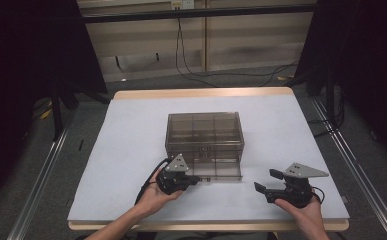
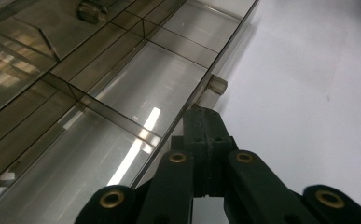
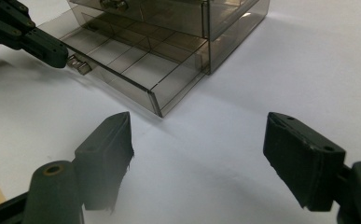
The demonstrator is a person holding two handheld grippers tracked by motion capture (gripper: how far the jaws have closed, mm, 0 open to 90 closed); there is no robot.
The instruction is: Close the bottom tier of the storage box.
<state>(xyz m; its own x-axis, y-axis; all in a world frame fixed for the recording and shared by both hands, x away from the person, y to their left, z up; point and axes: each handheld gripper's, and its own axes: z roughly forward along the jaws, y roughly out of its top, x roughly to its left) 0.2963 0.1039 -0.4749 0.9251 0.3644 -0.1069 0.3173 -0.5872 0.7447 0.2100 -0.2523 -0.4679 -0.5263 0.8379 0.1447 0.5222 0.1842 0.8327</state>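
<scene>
Two hand-held grippers are mine: my left hand-held gripper (image 1: 195,178) pinches the small clear handle (image 3: 79,65) of the smoky transparent plastic drawer box's (image 1: 204,131) pulled-out bottom drawer (image 3: 122,70). Box sits mid-table (image 1: 131,125); my right hand-held gripper (image 1: 263,181) rests spread, well apart.

Each black hand-held gripper (image 1: 195,179) carries a grey triangular plate, brass-ringed pivots and seemingly black cable
</scene>
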